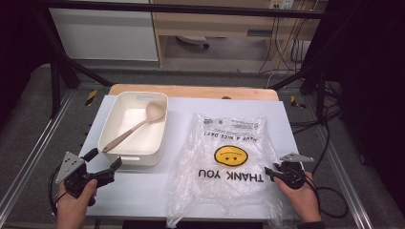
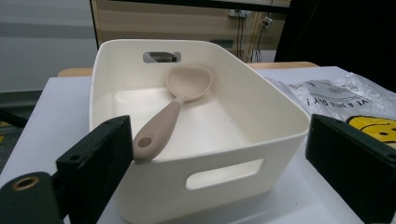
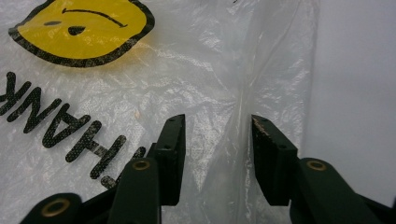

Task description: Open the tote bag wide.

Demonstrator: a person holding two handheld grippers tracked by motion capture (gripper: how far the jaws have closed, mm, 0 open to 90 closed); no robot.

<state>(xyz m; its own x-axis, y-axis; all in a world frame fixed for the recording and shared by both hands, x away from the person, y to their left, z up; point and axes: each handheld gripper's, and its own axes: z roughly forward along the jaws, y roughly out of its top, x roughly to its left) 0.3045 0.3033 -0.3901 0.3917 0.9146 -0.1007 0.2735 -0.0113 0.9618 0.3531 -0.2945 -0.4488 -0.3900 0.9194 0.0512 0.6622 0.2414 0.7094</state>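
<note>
Bag [image 1: 224, 162] lies flat on the bench [image 1: 138, 191], right claw [image 3: 217, 140] part-open over a fold, unpinched. Left claw [image 2: 210, 154] gapes, empty, facing the bin [image 2: 280, 126] with its spoon [image 2: 173, 112].

Both grippers are black, the left gripper [image 1: 101, 165] and the right gripper [image 1: 270, 172] each topped behind the jaws by a grey three-cornered plate; flat rectangular jaws carry small holes, brass-ringed screws sit at their base, a black cable trails behind each, dark cuff at right wrist
</note>
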